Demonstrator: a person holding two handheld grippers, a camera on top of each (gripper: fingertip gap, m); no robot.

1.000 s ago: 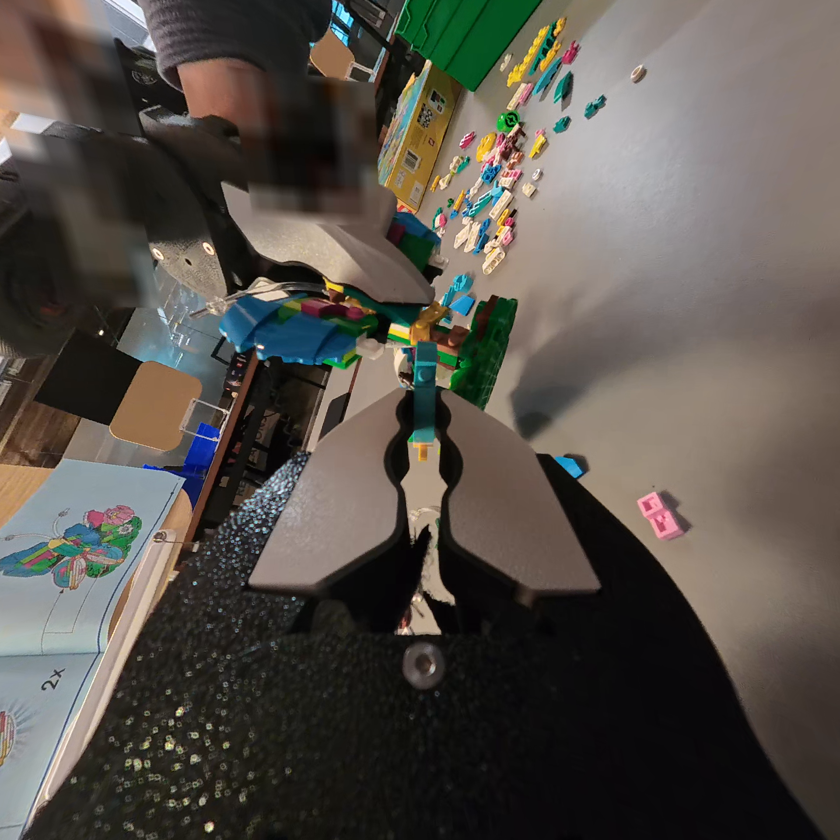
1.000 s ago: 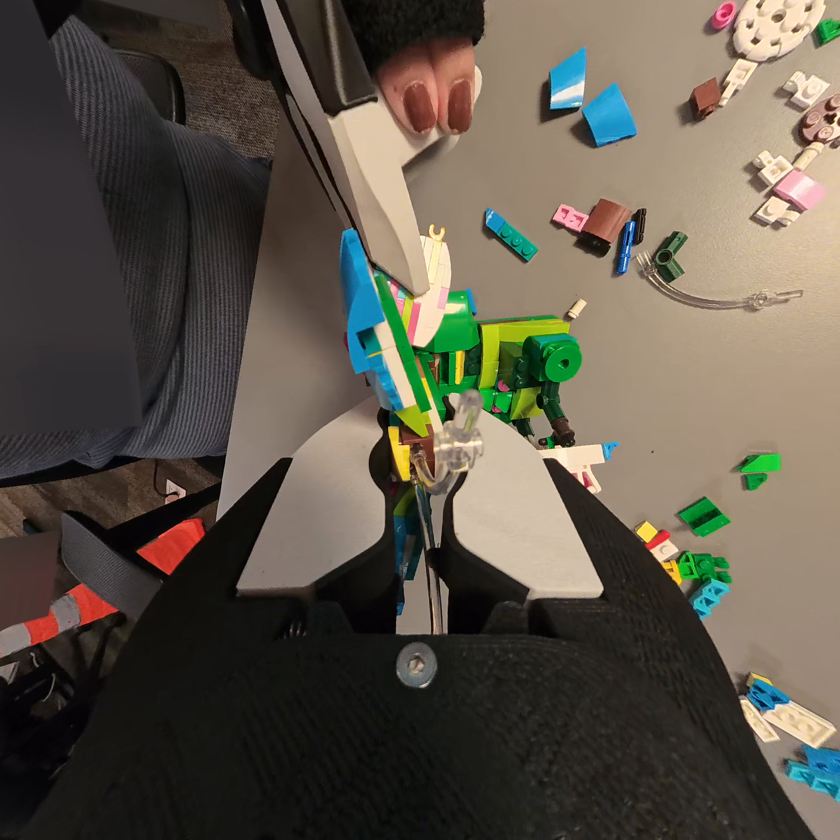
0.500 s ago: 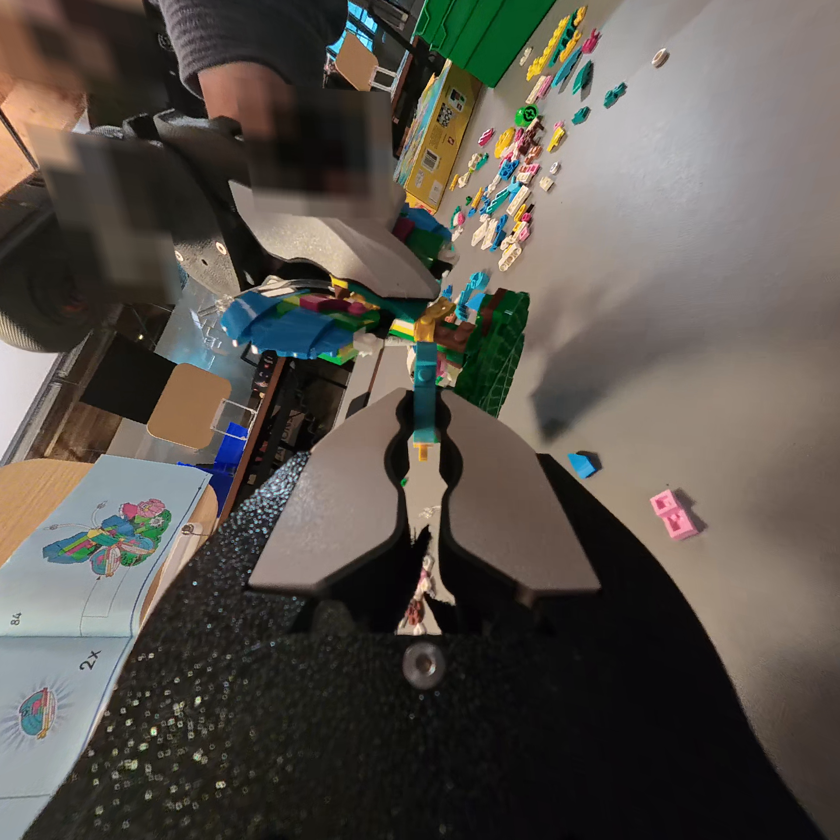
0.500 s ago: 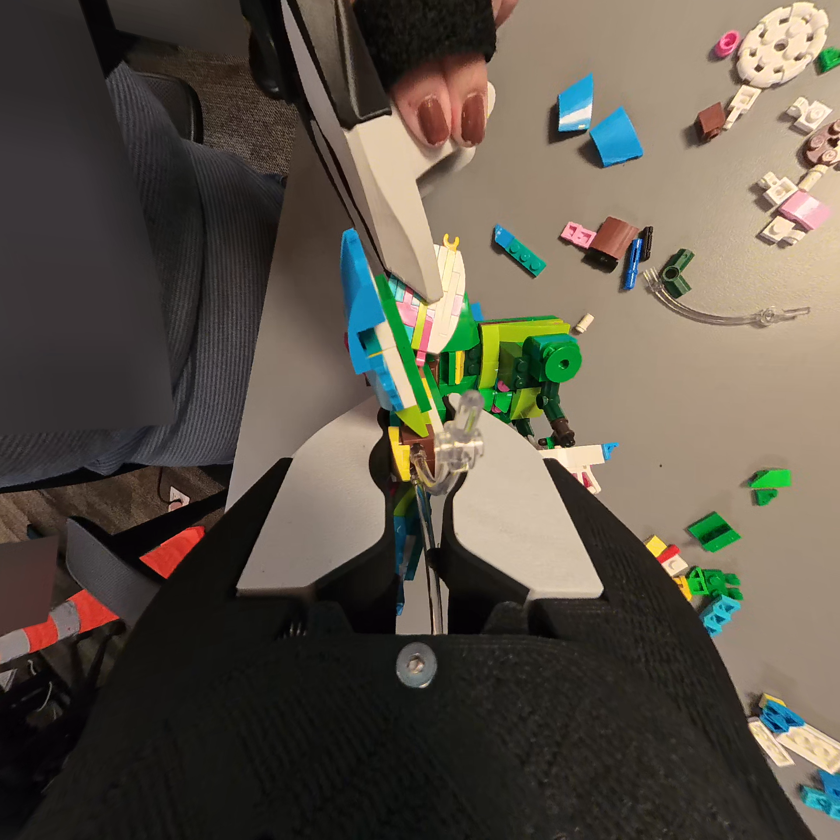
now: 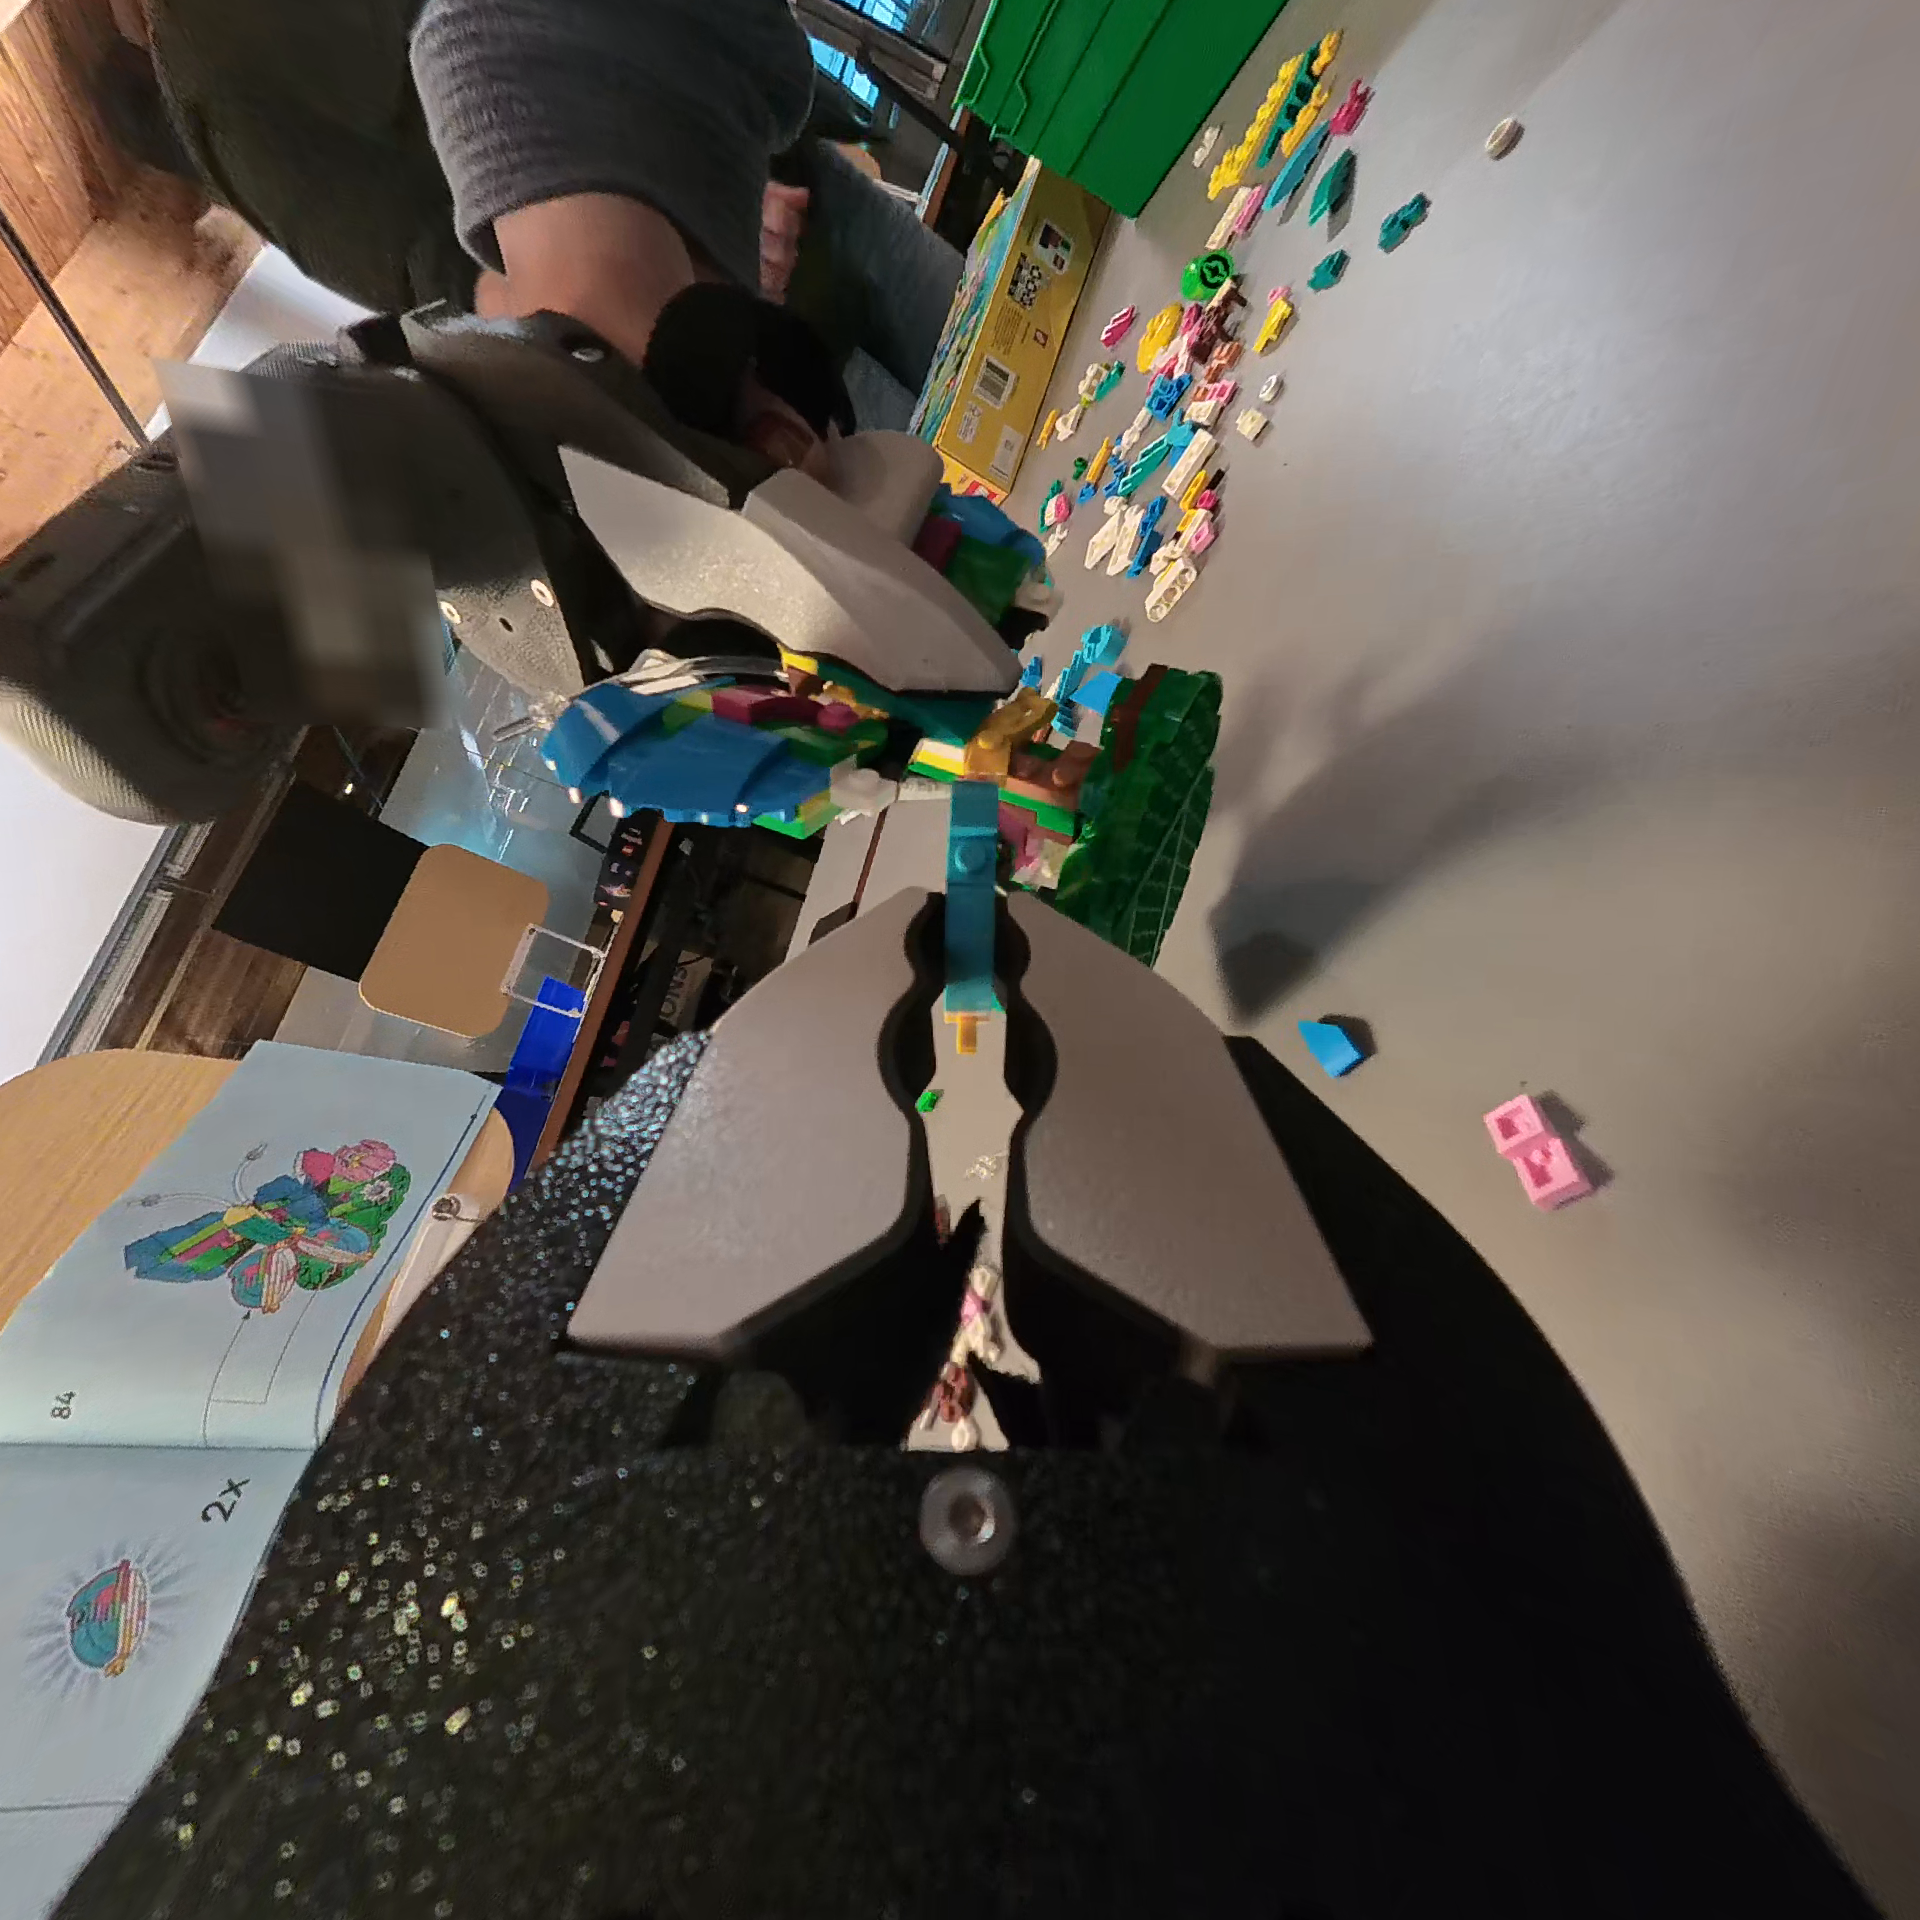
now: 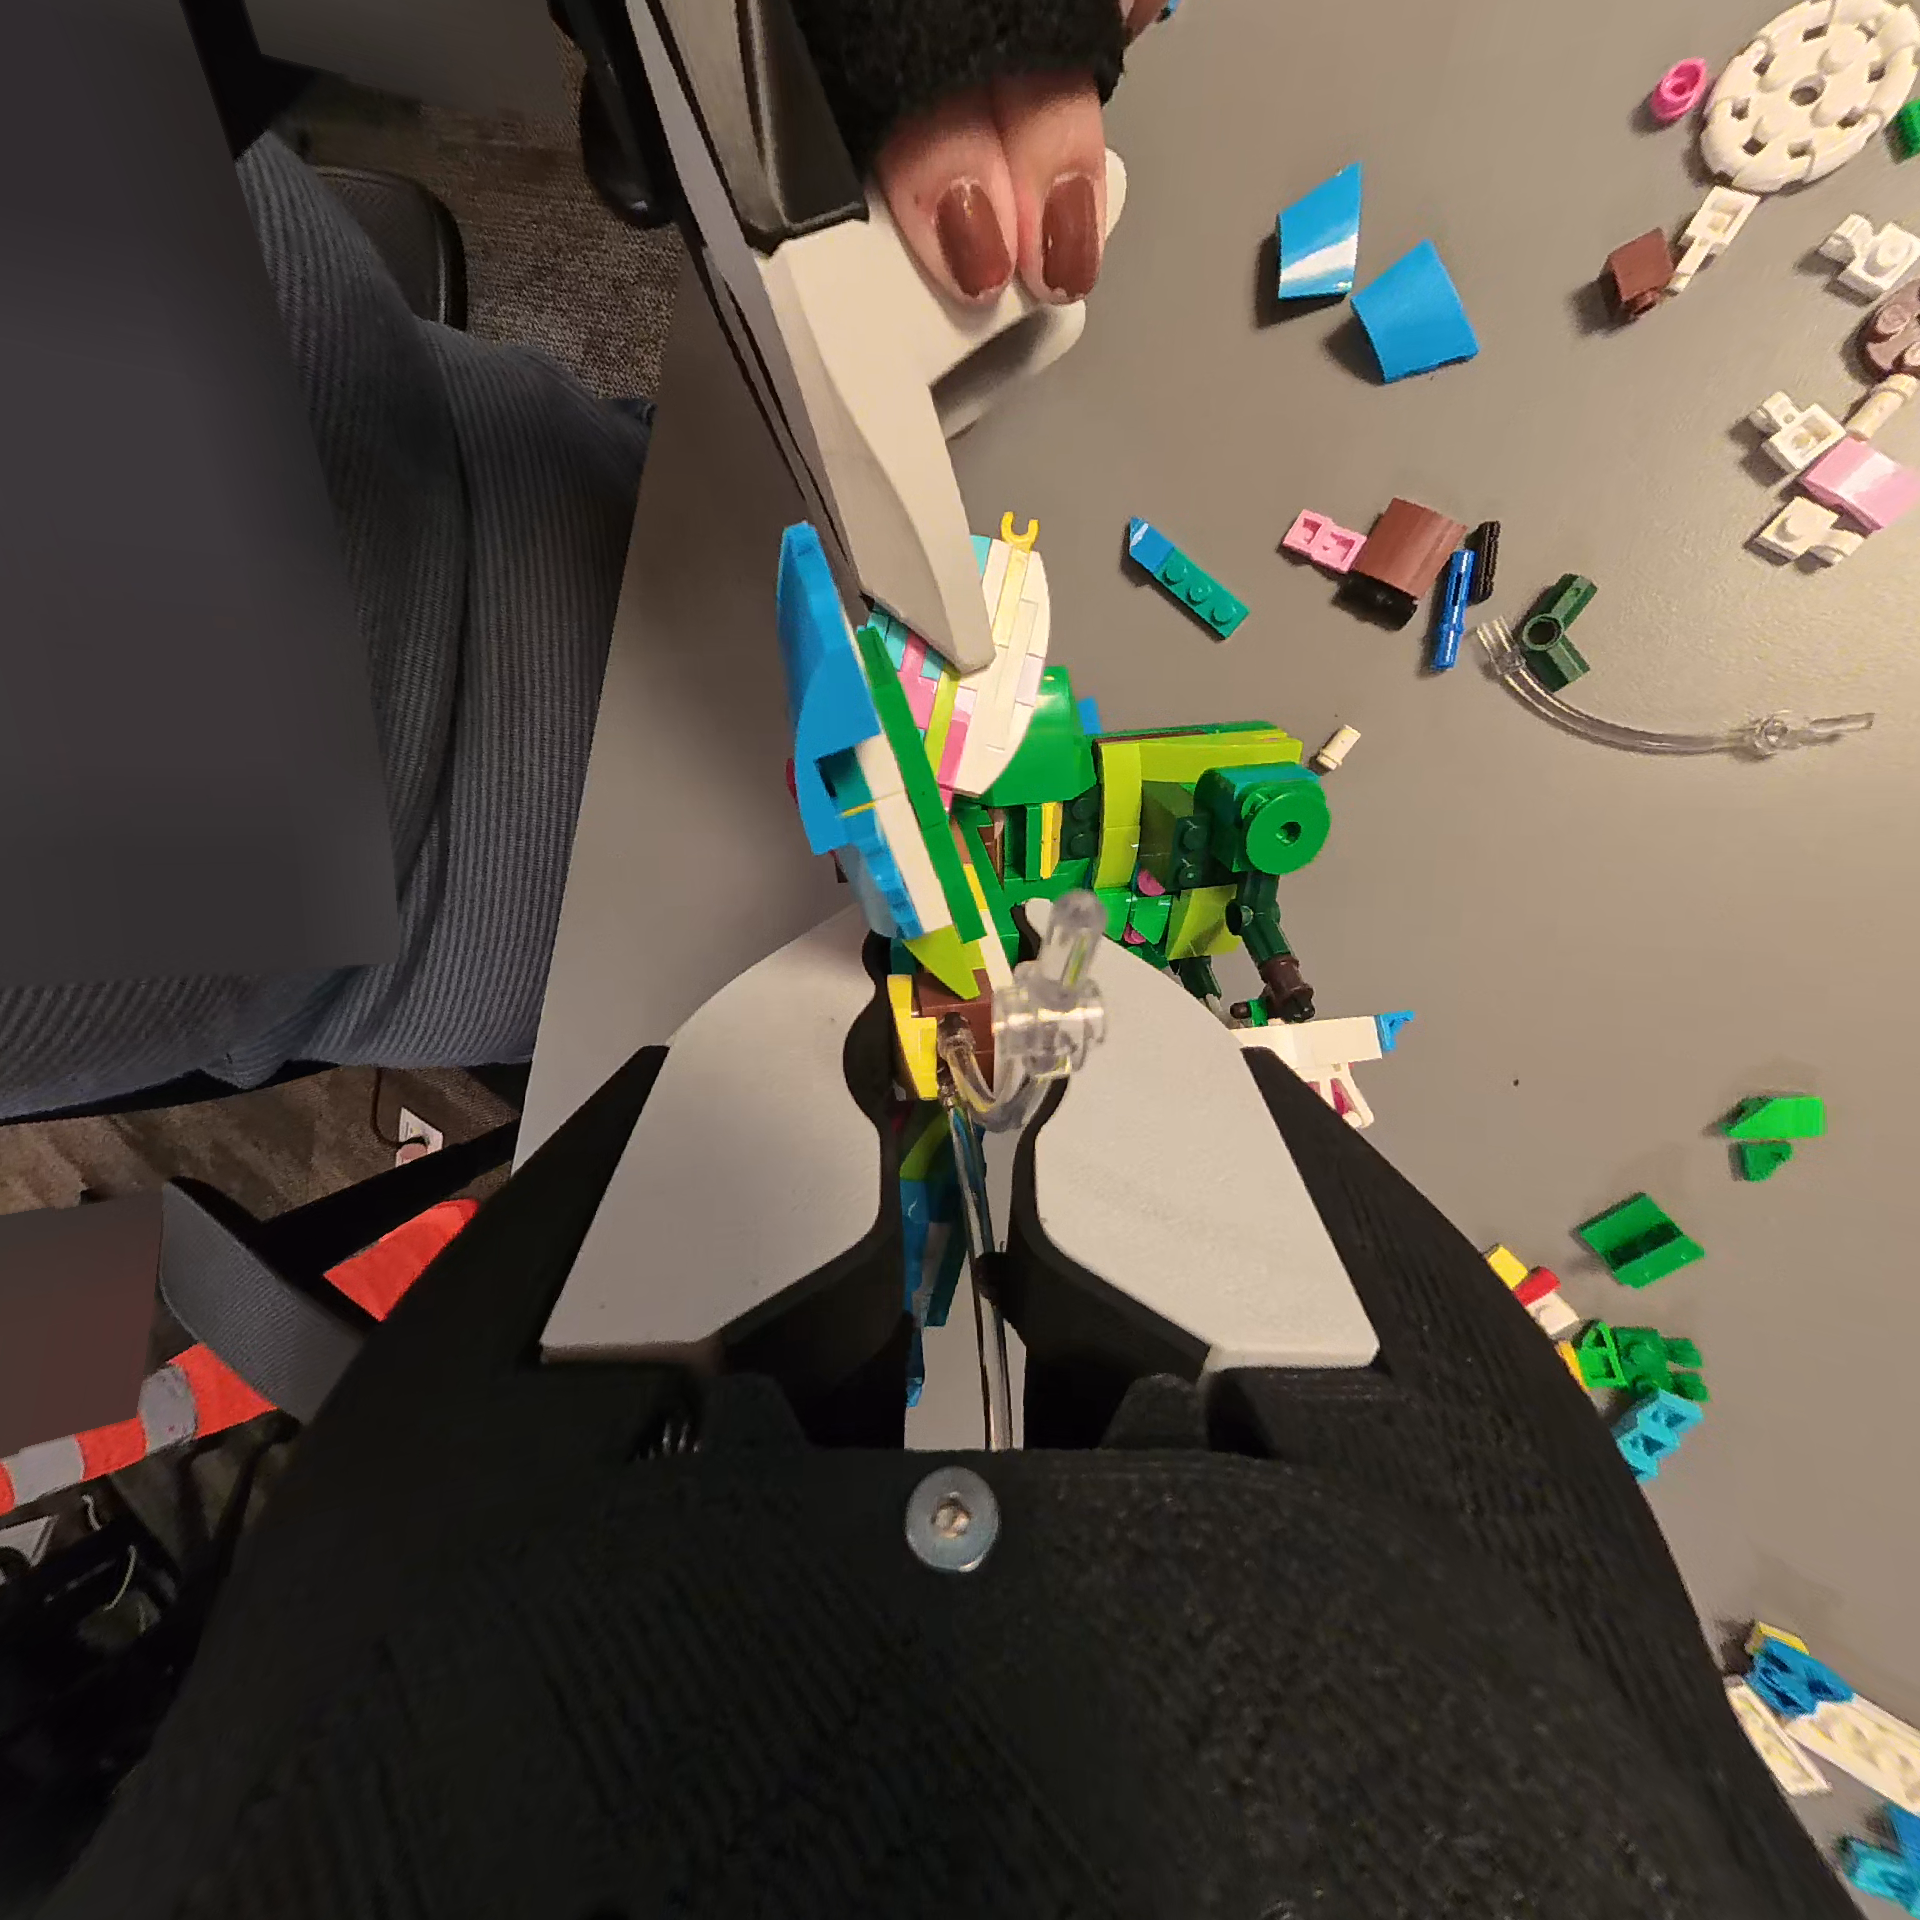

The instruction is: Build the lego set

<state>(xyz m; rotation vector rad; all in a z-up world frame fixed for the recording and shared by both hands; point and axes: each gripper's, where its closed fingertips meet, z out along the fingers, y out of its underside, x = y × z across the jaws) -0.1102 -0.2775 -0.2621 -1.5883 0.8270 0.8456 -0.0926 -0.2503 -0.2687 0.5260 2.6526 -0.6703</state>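
Note:
The butterfly model (image 5: 675, 758) has blue and green wings and stands by its dark green leaf base (image 5: 1153, 810). My left gripper (image 5: 971, 925) is shut on a teal wing part (image 5: 971, 883) of the model. My right gripper (image 6: 966, 997) is shut on the model's body (image 6: 935, 1013), beside a clear antenna piece (image 6: 1049, 997). In the right wrist view the left gripper's fingers (image 6: 894, 468) pinch the far wing (image 6: 831, 707). In the left wrist view the right gripper's fingers (image 5: 790, 582) lie across the top of the model. The green stem part (image 6: 1257, 821) rests on the grey table (image 6: 1558, 935).
Loose bricks (image 5: 1174, 478) lie far up the table by a yellow box (image 5: 1018, 332) and a green bin (image 5: 1101, 83). An open instruction booklet (image 5: 208, 1278) lies left. A pink brick (image 5: 1538, 1153), blue slopes (image 6: 1371, 281) and a clear tube (image 6: 1662, 727) lie nearby. A person's leg (image 6: 416, 623) is beyond the table edge.
Both grippers keep their hold on the model. The views have shifted a little, as the model and grippers tilt slightly together.

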